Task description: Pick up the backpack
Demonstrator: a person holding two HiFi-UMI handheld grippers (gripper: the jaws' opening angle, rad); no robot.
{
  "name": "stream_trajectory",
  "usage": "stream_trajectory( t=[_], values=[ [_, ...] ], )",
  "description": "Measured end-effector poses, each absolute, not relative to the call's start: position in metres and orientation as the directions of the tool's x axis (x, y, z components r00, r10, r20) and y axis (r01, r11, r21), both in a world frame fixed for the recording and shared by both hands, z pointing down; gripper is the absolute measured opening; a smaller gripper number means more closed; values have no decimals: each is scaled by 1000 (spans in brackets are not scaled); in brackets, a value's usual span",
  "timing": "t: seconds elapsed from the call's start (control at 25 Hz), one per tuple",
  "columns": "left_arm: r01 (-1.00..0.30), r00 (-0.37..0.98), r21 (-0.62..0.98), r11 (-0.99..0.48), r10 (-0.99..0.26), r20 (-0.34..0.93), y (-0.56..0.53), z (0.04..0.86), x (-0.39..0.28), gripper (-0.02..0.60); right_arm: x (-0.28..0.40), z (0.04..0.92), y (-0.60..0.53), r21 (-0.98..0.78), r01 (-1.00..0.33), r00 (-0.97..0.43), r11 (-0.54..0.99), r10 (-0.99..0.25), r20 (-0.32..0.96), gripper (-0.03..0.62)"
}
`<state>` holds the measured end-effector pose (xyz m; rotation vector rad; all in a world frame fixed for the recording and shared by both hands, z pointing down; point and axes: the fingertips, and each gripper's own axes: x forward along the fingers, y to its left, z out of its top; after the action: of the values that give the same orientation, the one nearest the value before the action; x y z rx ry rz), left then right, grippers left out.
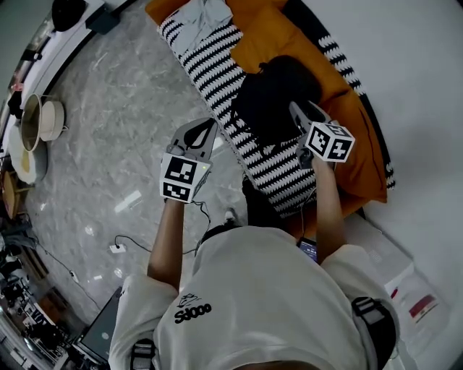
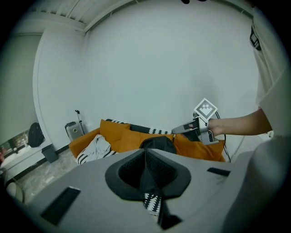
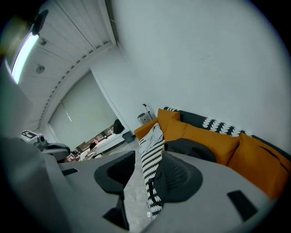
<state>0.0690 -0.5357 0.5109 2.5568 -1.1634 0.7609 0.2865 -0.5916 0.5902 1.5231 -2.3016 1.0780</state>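
Note:
The black backpack [image 1: 278, 97] lies on a black-and-white striped blanket [image 1: 217, 58] spread over an orange sofa [image 1: 289, 43]. My right gripper [image 1: 296, 108] hovers at the backpack's near right edge, and its jaws stand open with nothing between them. In the right gripper view the gap between the jaws [image 3: 143, 175] shows the blanket and floor, with the backpack [image 3: 191, 148] just beyond the right pad. My left gripper [image 1: 208, 126] is over the floor beside the sofa's edge, left of the backpack. Its pads meet, empty [image 2: 145, 157]. The backpack [image 2: 157, 143] sits straight ahead of it.
A grey garment [image 1: 199, 18] lies at the sofa's far end. On the marble floor are a cable with a plug [image 1: 116, 248], pots [image 1: 40, 123] and a laptop [image 1: 98, 332]. A small suitcase [image 2: 72, 129] stands by the wall. Papers [image 1: 412, 289] lie at right.

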Motion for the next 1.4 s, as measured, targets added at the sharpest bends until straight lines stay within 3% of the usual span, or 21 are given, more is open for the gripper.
stream_trajectory(
  t=[0.32,0.64,1.4],
  values=[
    [-770,511,9,-638,-609,606,-561,550,81,26,311,654,-621,-641,-765,-492,63,-700,518,206],
    [-783,488,23,-622,-590,644,-574,570,90,26,327,703,-634,-683,-730,-499,-15,-672,548,225],
    [-809,436,32,-587,-563,702,-608,606,95,26,307,747,-699,-648,-755,-545,96,-643,539,253]
  ],
)
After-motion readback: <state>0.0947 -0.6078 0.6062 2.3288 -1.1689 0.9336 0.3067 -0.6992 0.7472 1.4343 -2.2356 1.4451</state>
